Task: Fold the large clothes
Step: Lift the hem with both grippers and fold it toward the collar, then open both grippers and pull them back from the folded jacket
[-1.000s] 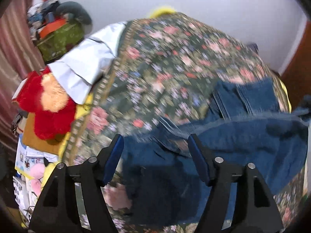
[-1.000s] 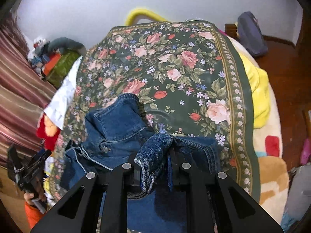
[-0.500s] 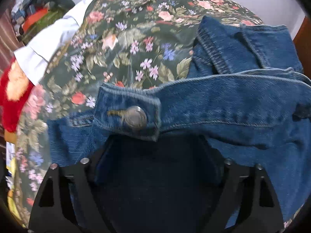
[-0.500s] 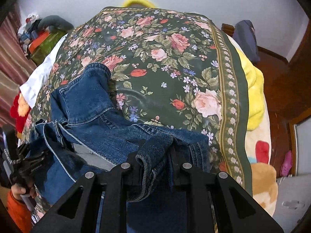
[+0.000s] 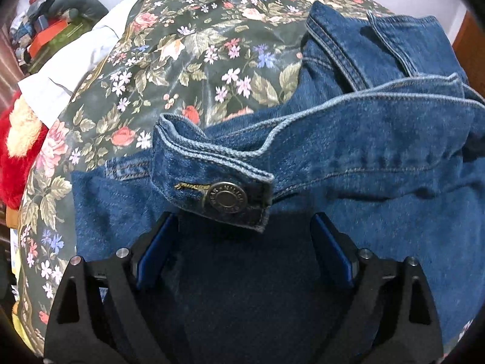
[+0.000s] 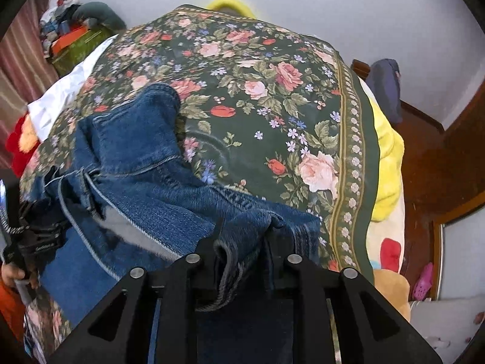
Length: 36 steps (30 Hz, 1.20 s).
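Both tools worked the denim jacket (image 5: 379, 157) on the floral bedspread (image 5: 169, 60): right gripper (image 6: 242, 242) pinched a bunched edge, while left gripper (image 5: 241, 242) gaped wide, the buttoned cuff (image 5: 212, 179) lying crosswise just ahead.

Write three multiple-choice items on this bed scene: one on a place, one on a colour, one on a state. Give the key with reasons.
1. Where does the denim jacket lie?
A. on the floral bedspread
B. on the floor
C. on a chair

2. What colour is the cuff button?
A. red
B. metallic silver-bronze
C. white

3. How is the right gripper?
A. wide open
B. shut on denim
C. out of view

Key: A, the bedspread shows around the jacket; B, the button shines metallic; B, bunched denim sits pinched between its fingers, while the left gripper stands open.
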Motion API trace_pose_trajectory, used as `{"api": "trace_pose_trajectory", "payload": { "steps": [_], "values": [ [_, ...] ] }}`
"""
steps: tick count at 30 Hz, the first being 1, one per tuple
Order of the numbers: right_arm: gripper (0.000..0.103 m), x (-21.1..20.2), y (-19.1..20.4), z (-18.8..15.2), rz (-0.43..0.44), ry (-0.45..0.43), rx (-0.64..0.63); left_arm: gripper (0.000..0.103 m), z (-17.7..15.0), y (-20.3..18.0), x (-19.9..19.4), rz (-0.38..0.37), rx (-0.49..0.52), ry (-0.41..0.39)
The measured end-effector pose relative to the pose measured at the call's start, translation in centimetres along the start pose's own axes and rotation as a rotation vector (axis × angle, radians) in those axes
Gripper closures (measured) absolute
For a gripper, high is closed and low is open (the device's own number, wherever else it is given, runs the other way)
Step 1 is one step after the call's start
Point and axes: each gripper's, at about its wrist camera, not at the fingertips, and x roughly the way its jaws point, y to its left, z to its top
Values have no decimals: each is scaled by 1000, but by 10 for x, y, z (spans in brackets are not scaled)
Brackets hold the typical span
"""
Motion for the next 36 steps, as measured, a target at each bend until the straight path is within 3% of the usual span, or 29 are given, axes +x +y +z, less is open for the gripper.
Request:
{"api": "trace_pose_trajectory", "payload": {
  "steps": [2,3,4,6,8,10,14,16,22,26,31,36],
  "values": [
    [60,-12,-5,-2,-34,-10,-1,12,-3,0,-2,20,7,6],
    [36,-21,-8,-4,-100,-40,-15,12,-4,0,-3,26,4,10],
    [28,-32,-13,-6,-154,-78,-25,12,-4,0,-4,34,0,12],
    [28,-53,-24,-11,-202,-124,-15,13,-5,2,-9,50,-10,12],
    [28,-72,-37,-16,-194,-141,18,13,-6,6,-18,102,-13,-10],
    [27,-93,-47,-23,-177,-165,47,13,-6,19,-30,147,-44,-33],
    [25,-118,-41,-40,-114,-191,23,13,-8,58,-54,159,-156,-45],
    [18,-121,-27,-51,-59,-193,-2,13,-12,74,-69,150,-194,-64],
    [15,-84,24,-80,54,-127,-65,13,-29,73,-91,106,-152,-83],
    [15,-37,52,-85,31,-48,-102,13,-39,54,-81,84,-81,-72],
    [15,-1,68,-61,-66,-36,-150,11,-41,49,-54,147,-43,-71],
    [16,7,56,-13,-102,-73,-104,4,-38,62,-41,105,-68,-72]
  ]
}}
